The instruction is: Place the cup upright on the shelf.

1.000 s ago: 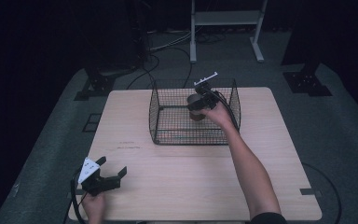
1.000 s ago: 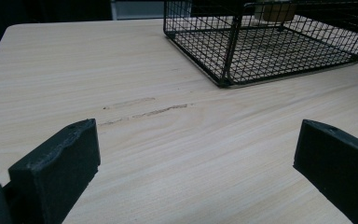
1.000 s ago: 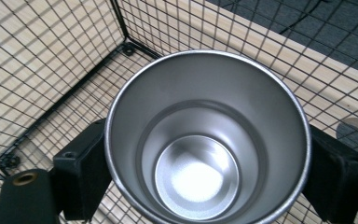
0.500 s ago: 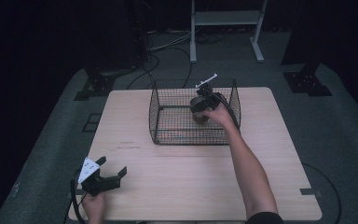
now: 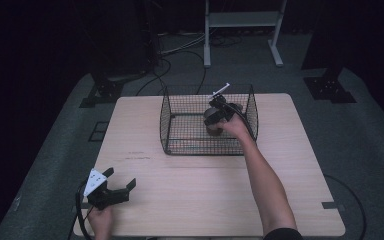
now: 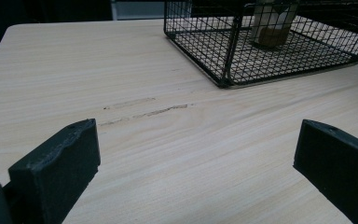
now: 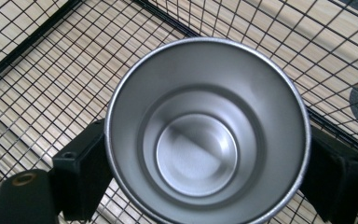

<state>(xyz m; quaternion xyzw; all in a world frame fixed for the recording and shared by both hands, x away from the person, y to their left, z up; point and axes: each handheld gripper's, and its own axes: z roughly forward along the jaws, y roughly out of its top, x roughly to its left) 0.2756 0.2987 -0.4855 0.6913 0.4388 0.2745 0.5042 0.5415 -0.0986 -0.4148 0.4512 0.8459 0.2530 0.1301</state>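
On the pale wood-grain counter (image 5: 200, 195) we see a black wire basket (image 5: 180, 125). Inside it, our right claw (image 7: 205, 163) grips a smooth steel cup (image 7: 205, 130); our left claw (image 6: 191, 163) gapes wide, unlabelled.

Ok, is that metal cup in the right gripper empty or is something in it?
Empty. The right gripper view looks straight into the metal cup and shows its bare, shiny bottom; the jaws press its sides over the wire basket.

Metal cup (image 7: 207, 135): silver, round, empty, upright with its mouth open toward the right gripper view. It sits between the right gripper's (image 7: 205, 179) fingers (image 7: 84, 172), both touching its wall, inside the black wire basket (image 5: 180, 127).
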